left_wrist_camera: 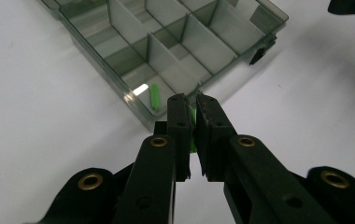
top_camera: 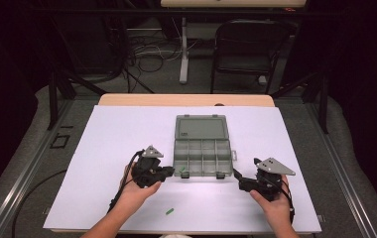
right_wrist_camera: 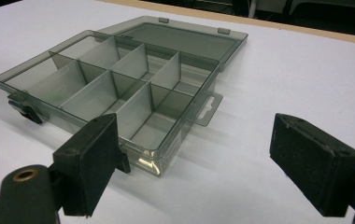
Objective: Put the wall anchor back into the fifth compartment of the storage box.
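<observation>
Now green stick [left_wrist_camera: 193, 133] clamped upright in left claw [left_wrist_camera: 190, 105].

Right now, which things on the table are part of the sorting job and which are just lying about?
In the job:
- left gripper, shut on a green piece
- compartment box, lid open
- green piece in a corner compartment
- green piece on the mat

Lying about:
- chair
- floor cables

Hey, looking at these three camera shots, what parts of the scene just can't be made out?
- Green piece in the left gripper: left gripper view, mostly hidden between the shut jaws; its shape is unclear.
- Organizer box: left gripper view, far end cut off by the top edge.
- Loose green piece on the table: high view, too small to identify.
- Right gripper: right gripper view, jaws cut off by the bottom edge.
</observation>
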Tool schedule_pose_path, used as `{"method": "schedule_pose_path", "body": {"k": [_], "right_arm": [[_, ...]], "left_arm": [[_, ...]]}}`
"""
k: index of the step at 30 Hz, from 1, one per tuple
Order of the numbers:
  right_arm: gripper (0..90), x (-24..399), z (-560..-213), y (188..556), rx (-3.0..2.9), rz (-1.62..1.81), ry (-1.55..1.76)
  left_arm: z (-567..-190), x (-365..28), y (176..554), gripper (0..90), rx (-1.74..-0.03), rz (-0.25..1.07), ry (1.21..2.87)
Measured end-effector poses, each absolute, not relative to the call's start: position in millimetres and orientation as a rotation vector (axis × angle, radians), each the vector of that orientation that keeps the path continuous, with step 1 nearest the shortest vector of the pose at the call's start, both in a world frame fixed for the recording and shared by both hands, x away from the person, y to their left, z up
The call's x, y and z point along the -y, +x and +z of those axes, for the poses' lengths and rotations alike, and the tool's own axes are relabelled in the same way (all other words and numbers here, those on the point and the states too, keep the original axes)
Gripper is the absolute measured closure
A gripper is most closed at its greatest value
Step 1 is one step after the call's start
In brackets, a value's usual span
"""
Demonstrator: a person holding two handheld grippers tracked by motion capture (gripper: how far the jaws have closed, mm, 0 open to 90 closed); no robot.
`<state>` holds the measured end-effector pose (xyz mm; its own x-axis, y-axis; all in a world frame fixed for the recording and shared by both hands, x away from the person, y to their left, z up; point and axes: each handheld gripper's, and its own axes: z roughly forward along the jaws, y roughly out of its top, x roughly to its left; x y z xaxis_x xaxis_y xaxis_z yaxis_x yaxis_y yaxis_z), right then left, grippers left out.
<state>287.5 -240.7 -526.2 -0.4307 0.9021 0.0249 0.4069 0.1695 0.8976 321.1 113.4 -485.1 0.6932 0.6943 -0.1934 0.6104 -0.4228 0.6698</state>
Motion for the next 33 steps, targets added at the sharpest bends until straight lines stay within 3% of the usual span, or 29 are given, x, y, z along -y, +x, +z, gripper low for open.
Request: {"method": "schedule_pose_path", "body": {"k": [12, 33], "right_arm": [[15.5, 242, -526, 288, -1.922, 1.223, 1.226], [15.5, 242, -527, 290, -1.901, 1.232, 1.234]], "left_arm": [[-475, -98, 346, 84.8, -0.989, 0.165, 2.174], [-500, -83, 378, 84.8, -1.076, 0.123, 2.198]]}}
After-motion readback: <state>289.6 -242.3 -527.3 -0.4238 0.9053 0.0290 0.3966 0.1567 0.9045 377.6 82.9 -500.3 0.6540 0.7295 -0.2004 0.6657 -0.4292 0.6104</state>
